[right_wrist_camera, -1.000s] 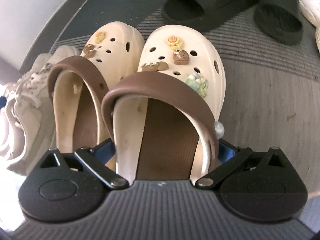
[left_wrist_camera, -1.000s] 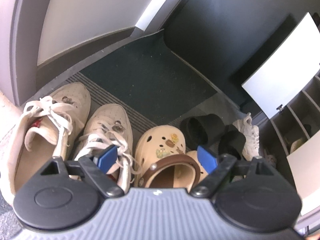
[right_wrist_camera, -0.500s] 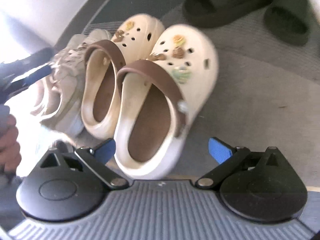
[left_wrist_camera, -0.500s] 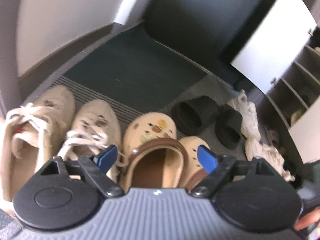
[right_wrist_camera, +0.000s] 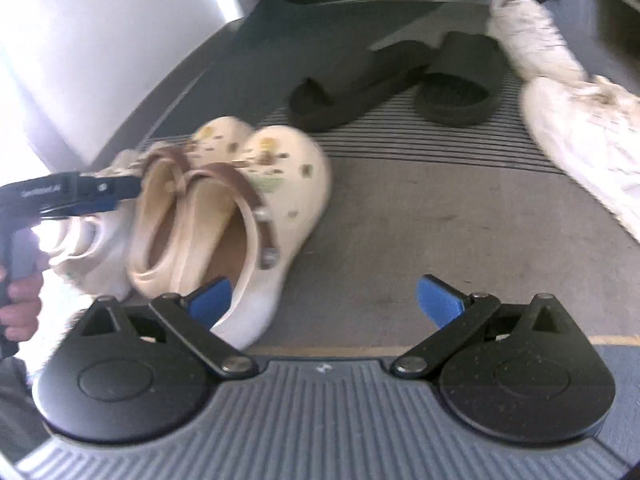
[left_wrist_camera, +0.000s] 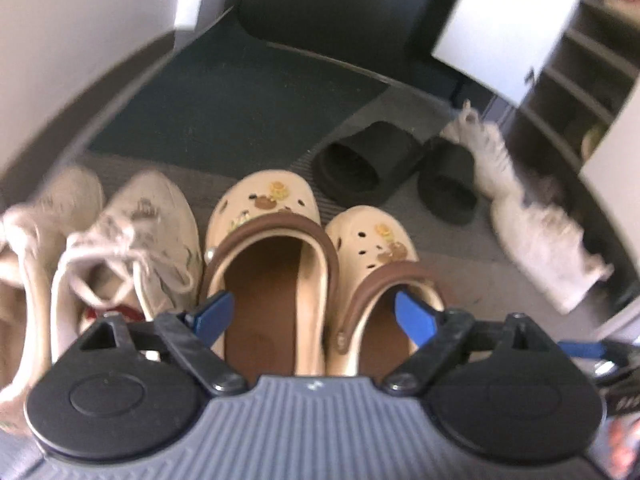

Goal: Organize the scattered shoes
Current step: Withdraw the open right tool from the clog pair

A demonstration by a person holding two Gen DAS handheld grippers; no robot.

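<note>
Clogs now side by side on the mat, toes away, next to the laced sneakers on their left. A second ago the right gripper straddled the right-hand clog's heel; now it has backed off and up, jaws spread wide, nothing between them, that clog left on the floor touching its mate. Left gripper hovers above the clog heels, jaws also wide and empty; its view has swung from the sneakers across to the clogs.

Judgement: clog pair is placed, so two pairs stand in a row. Not yet sorted: black slides, splayed at an angle to each other, and white sneakers lying askew beyond them, near the open shoe cabinet. Slides look the likely next pick, being nearest the row. Frames blurred; finer detail unreadable.
</note>
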